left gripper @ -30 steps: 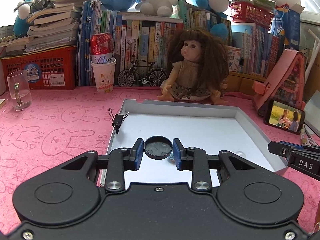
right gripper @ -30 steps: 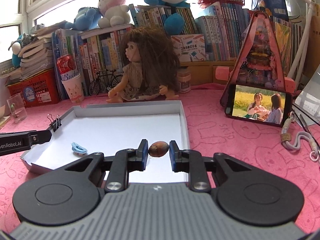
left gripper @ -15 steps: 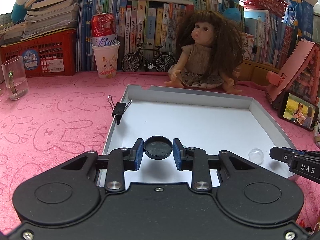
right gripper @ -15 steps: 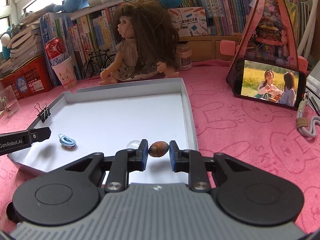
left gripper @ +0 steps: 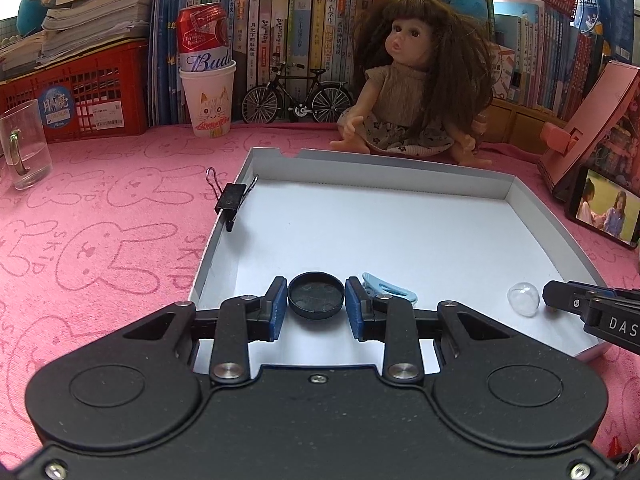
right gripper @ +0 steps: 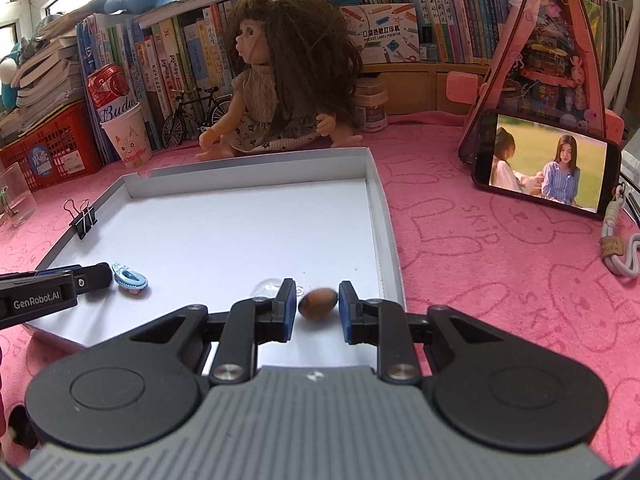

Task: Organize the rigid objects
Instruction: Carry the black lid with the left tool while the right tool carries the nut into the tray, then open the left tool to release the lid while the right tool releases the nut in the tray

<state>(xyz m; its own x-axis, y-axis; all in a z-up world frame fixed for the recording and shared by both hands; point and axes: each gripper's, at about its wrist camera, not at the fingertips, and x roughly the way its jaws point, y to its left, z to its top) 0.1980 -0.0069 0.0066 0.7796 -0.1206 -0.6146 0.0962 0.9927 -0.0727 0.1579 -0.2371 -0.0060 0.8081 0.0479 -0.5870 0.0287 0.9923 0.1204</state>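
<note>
covering the desk is a pink cloth printed with rabbit outlines and "skip", with a wall of books behind. on it a shallow white cardboard tray holds a blue plastic clip and a clear plastic half-shell. left tongs pinch a round black lid over the tray's near edge; right tongs are narrowly parted around a brown oval nut. a red can reads "bud"; the tongs read "genrobot.ai" and "das".
</note>
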